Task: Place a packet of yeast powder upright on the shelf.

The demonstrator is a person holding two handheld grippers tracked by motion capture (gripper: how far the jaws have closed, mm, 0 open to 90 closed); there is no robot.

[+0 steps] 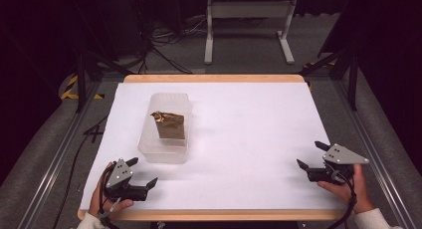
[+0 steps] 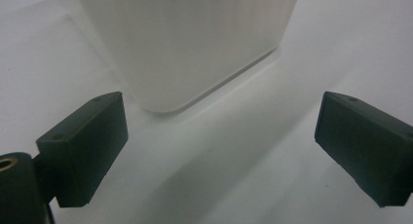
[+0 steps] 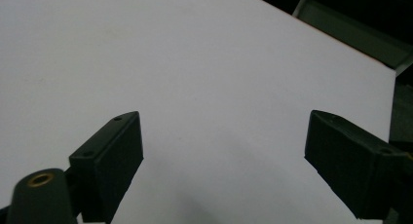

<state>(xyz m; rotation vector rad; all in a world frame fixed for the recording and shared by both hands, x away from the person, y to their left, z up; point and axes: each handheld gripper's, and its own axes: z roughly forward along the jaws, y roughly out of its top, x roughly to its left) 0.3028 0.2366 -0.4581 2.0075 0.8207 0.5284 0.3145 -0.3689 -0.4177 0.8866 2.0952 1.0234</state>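
Observation:
A translucent plastic container stands on the white table sheet, left of centre, with a brown-gold packet upright inside it. My left gripper rests near the front left corner, just short of the container, jaws wide apart and nothing between them. Seen from the left gripper view, the container's pale ribbed wall rises right ahead of the gripper. My right gripper lies at the front right edge, open and empty. The right gripper view looks past that gripper onto bare white sheet.
The table's wooden rim shows along the back and front. Beyond it are a dark floor, cables and a white stand's legs. In the right gripper view a metal rail runs past the sheet's far corner.

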